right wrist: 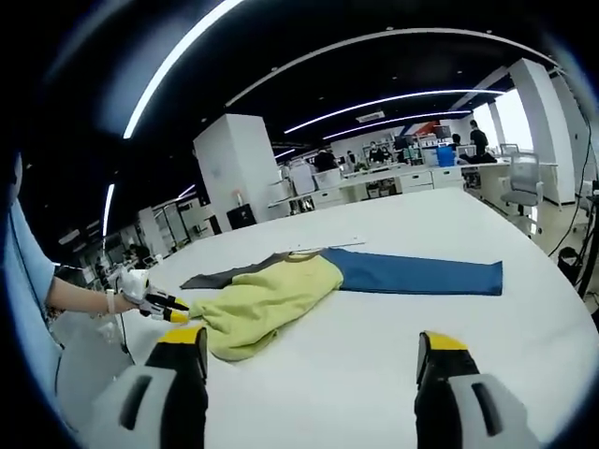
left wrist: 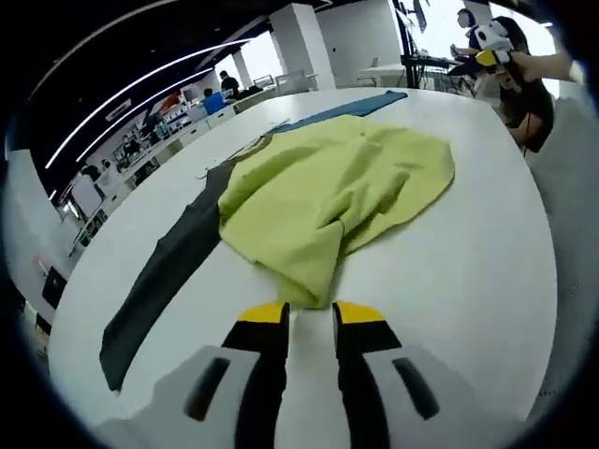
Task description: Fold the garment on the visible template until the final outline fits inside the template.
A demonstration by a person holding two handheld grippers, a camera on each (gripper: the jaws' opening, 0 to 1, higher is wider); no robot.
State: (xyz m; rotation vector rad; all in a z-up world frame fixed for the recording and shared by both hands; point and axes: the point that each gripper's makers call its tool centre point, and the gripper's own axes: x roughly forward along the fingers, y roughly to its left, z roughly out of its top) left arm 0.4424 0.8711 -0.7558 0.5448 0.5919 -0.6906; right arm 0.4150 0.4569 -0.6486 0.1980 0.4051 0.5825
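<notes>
Our left gripper (left wrist: 310, 316) has its jaws nearly together at the soft, floppy garment (left wrist: 337, 192) hem; whether they pinch it, we cannot tell. Right gripper (right wrist: 314, 351) jaws stand wide apart.

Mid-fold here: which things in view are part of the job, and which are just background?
Job:
yellow-green garment
dark grey and blue template beneath it
left gripper, closed on the garment's edge
right gripper, open above the white table

Background:
office desks
chair
people at the far end
</notes>
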